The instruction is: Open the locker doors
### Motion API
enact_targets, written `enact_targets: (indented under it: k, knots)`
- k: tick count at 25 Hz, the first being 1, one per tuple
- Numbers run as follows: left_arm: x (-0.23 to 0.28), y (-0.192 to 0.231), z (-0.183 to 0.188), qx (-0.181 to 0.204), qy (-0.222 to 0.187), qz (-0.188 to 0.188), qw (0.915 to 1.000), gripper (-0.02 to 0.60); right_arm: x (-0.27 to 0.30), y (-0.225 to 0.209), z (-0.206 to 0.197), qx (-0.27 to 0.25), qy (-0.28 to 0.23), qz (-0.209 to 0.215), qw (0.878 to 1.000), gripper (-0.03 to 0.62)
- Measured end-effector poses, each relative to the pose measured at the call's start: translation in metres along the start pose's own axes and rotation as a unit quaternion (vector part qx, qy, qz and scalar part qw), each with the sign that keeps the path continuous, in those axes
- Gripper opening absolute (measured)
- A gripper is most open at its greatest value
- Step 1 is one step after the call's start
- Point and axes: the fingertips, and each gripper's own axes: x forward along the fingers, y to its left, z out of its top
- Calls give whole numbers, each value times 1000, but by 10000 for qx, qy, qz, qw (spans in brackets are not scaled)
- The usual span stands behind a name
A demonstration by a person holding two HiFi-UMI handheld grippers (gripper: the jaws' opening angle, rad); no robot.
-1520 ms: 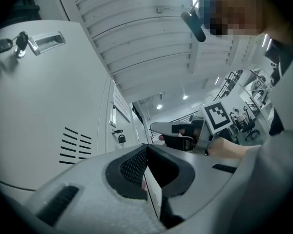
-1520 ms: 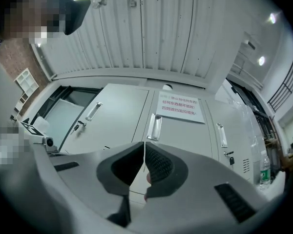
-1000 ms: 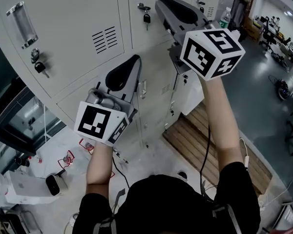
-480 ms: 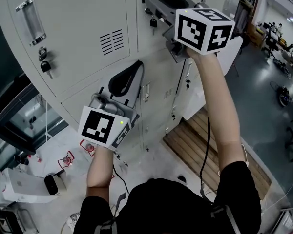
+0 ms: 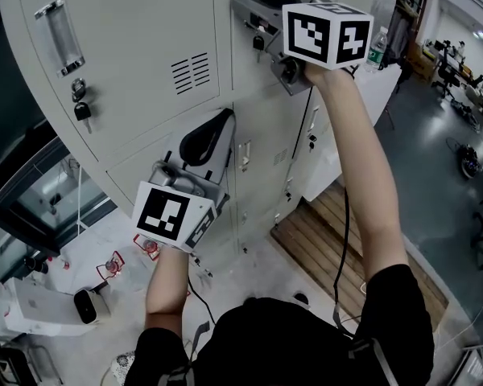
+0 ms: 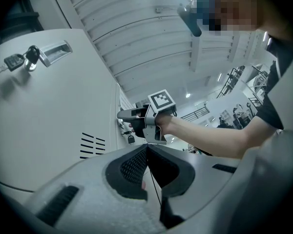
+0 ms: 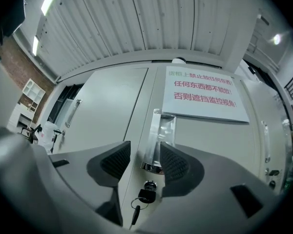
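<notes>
Grey locker doors (image 5: 145,47) fill the head view, each with a clear handle and a key in its lock. My right gripper (image 5: 245,5) is raised against the upper middle door (image 5: 262,71). In the right gripper view it (image 7: 144,152) stands open, its jaws having just been opening. The clear handle (image 7: 158,135) shows in the gap, close to the right pad (image 7: 175,164), and neither pad presses on it. The lock and hanging key (image 7: 147,191) sit just below. My left gripper (image 5: 219,123) (image 6: 147,150) is shut and empty beside a lower door.
A red-lettered notice (image 7: 205,94) is stuck on the door right of the handle. A water bottle (image 5: 376,45) stands at the right. A wooden pallet (image 5: 346,240) lies on the floor, with small devices (image 5: 40,304) at lower left.
The right gripper has moved up and left along the lockers, closer to the top door's handle. Its jaws opened wide. The left gripper has stayed where it was.
</notes>
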Motion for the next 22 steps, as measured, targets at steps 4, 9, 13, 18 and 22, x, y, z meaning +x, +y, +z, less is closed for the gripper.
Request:
enact_targets:
  k: [4,9,13,18,22]
  knots:
    - [-3,2,-3,-4,29,44,10000,15,4,2,-2,62,37,23,10000,178]
    - [-7,5,-5,-26,70,87,9999,15,7,4,0,134,42,37,9999,178]
    - [-9,3,-1,-6,57,97,9999,15,7,6,1,166,56,63,9998,178]
    - [-12,0,0,20,76,96,9999,15,3,7,2,176,33,38,9998,178]
    - [-12,-1,2,27,73,100,9999,15,-3,8,4,209,-19,26,9998,178]
